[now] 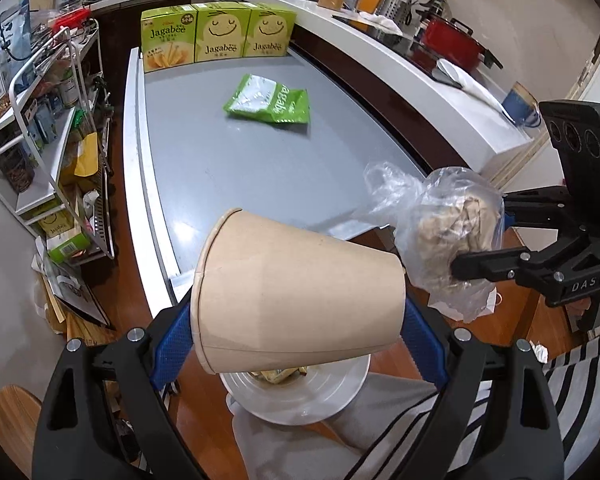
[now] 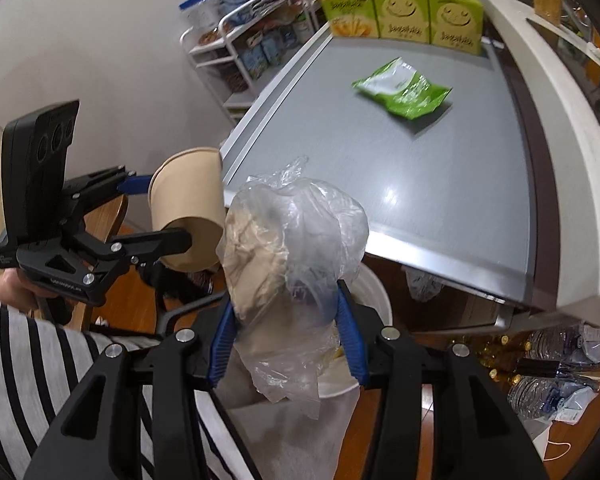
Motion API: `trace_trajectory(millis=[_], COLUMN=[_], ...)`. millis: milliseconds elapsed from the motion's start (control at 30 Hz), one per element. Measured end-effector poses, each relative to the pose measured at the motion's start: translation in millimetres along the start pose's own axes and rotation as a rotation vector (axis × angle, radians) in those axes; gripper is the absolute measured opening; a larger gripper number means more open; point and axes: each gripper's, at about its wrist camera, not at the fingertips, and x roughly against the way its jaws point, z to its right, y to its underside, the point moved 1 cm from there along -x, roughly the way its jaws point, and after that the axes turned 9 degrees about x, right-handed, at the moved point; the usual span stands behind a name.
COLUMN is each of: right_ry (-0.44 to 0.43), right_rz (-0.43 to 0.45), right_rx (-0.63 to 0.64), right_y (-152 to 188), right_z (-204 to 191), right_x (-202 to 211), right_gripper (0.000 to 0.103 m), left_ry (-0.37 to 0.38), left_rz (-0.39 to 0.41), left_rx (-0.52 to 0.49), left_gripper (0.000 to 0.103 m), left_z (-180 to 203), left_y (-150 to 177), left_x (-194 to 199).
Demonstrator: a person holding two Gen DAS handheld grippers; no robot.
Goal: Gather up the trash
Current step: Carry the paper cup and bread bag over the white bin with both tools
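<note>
My left gripper (image 1: 296,336) is shut on a brown paper cup (image 1: 296,292), held sideways above a white trash bin (image 1: 300,400) with scraps inside. The cup (image 2: 188,208) and left gripper (image 2: 168,216) also show in the right wrist view. My right gripper (image 2: 288,340) is shut on a clear plastic bag with crumpled brown paper (image 2: 292,248), held over the bin's rim (image 2: 376,296). The bag (image 1: 452,236) and right gripper (image 1: 480,236) show at the right of the left wrist view. A green snack packet (image 1: 268,100) lies on the grey table (image 1: 240,176), also in the right view (image 2: 404,88).
Three yellow-green Jagabee boxes (image 1: 216,36) stand at the table's far end. A white wire rack (image 1: 48,128) of groceries stands left of the table. A white counter (image 1: 420,68) with a red pot (image 1: 456,40) runs along the right. Water bottles (image 2: 556,368) lie on the wooden floor.
</note>
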Motion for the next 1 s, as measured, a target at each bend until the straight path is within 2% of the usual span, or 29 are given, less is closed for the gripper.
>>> trace_trajectory(millis=[333,467,1000], right_ry=[-0.005,0.012,0.031], right_rz=[-0.121,-0.190,-0.327], right_rx=[-0.005,-0.012,-0.072], right_y=[32.7,43.9,49.0], right_z=[-1.0,3.6,10.4], right_x=[-22.8,-49.9,-137.5], right_gripper=[0.045,0.045,0.045], left_ry=[-0.030,-0.047,-0.126], left_rz=[-0.100,-0.163,-0.360], left_rx=[-0.033,-0.033,-0.024], left_gripper=[0.091,0.091,0.091], left_z=[3.9,0.4,-18.6], left_y=[26.0,39.0,77.3], left_x=[-23.1,-43.9,-130.4])
